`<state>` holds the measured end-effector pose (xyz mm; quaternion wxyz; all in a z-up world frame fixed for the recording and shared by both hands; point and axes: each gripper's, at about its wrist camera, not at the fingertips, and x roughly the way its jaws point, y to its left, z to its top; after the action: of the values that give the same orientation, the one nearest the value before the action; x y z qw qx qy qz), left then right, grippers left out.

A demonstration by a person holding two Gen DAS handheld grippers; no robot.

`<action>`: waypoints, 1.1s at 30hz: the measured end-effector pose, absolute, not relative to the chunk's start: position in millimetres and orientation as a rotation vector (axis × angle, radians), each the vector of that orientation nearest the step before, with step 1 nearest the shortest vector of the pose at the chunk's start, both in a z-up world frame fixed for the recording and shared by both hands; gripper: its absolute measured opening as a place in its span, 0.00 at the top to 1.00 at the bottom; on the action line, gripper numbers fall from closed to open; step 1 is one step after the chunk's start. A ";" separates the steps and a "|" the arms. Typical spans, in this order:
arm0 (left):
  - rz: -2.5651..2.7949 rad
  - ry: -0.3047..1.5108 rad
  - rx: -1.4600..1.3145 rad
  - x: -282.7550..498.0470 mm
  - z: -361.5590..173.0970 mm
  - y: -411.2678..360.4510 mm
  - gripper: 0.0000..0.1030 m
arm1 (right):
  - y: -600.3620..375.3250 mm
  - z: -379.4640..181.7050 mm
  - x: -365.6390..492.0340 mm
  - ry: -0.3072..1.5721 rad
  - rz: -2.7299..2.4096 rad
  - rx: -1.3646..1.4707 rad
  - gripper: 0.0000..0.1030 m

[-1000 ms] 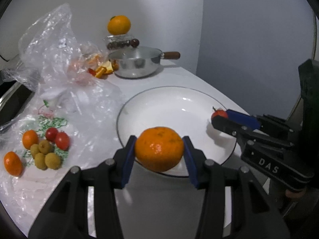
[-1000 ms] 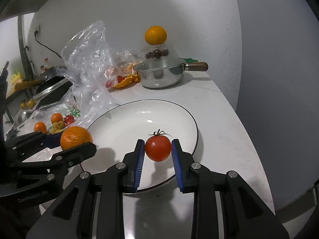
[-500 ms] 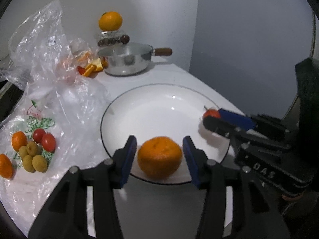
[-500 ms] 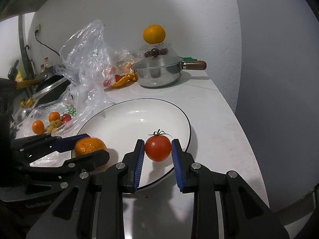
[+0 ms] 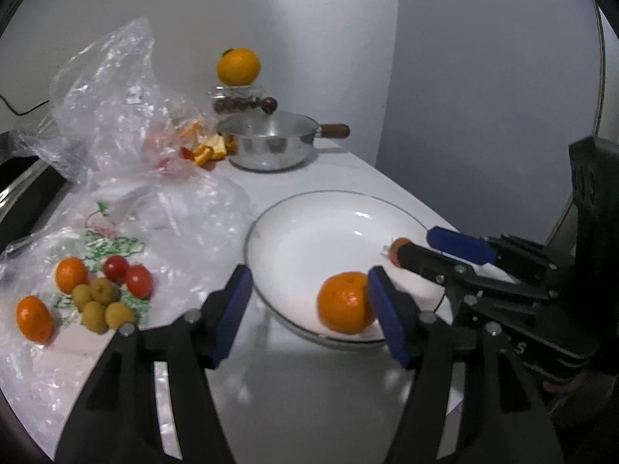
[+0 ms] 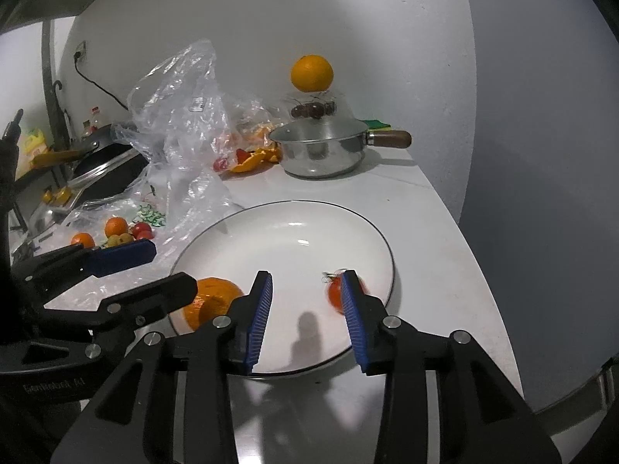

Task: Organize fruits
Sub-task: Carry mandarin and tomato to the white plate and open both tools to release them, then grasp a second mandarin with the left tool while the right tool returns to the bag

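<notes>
A mandarin orange lies on the near rim of the white plate, free, close beside the right-hand pad of my left gripper. Its jaws are opening, and the other pad stands far off. In the right wrist view my right gripper is opening too. A small, blurred red tomato sits on the plate against its right-hand finger, partly hidden by it, and the left pad is well clear. The orange and the left gripper show at the left there.
Several small fruits lie on a clear plastic bag left of the plate. Behind stand a steel pot with a wooden handle, orange peels and an orange on a jar. The counter's edge runs to the right.
Both pairs of jaws have spread. The orange has left the left gripper and rests on the plate; the tomato has left the right grip. The left gripper drew back and to the left.
</notes>
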<state>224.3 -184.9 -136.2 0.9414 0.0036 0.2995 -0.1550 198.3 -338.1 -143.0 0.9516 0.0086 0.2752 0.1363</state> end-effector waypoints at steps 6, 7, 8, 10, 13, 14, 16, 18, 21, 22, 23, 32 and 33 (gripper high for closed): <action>-0.286 0.586 -0.015 215.7 -129.9 -160.3 0.38 | -317.8 -135.3 192.9 0.548 0.300 -0.006 0.62; -0.278 0.581 -0.022 213.4 -128.5 -153.3 0.38 | -315.0 -134.7 192.5 0.546 0.303 -0.010 0.62; -0.276 0.580 -0.022 213.8 -128.3 -152.1 0.38 | -311.9 -133.5 192.3 0.545 0.306 -0.014 0.62; -0.262 0.574 -0.027 211.7 -126.8 -143.7 0.38 | -304.4 -131.9 191.5 0.542 0.312 -0.021 0.62; -0.242 0.566 -0.041 208.0 -124.7 -130.5 0.38 | -291.7 -129.2 191.6 0.540 0.322 -0.030 0.62; -0.231 0.561 -0.042 206.1 -124.0 -124.1 0.38 | -287.2 -128.2 191.7 0.540 0.327 -0.034 0.62; -0.215 0.556 -0.044 204.3 -123.7 -115.3 0.38 | -278.8 -126.6 192.4 0.541 0.334 -0.041 0.62; -0.205 0.555 -0.056 202.7 -124.0 -103.9 0.38 | -270.2 -125.2 192.8 0.542 0.341 -0.049 0.62; -0.188 0.554 -0.065 201.6 -124.3 -90.3 0.38 | -257.9 -123.2 194.1 0.540 0.349 -0.058 0.62; -0.185 0.554 -0.067 200.9 -124.5 -85.4 0.38 | -254.0 -122.7 195.2 0.540 0.352 -0.058 0.62; -0.179 0.553 -0.068 199.6 -125.0 -78.2 0.38 | -251.0 -122.7 196.2 0.541 0.353 -0.058 0.62; -0.121 0.548 -0.082 198.3 -131.2 -37.3 0.38 | -210.0 -123.5 205.0 0.565 0.384 -0.084 0.62; -0.114 0.549 -0.084 197.8 -131.6 -32.7 0.38 | -205.7 -123.6 206.0 0.568 0.387 -0.088 0.62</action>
<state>197.8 -32.7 -131.6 0.9602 -0.0413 0.2706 -0.0562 206.0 -205.7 -123.6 0.9406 -0.0430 0.2781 0.1899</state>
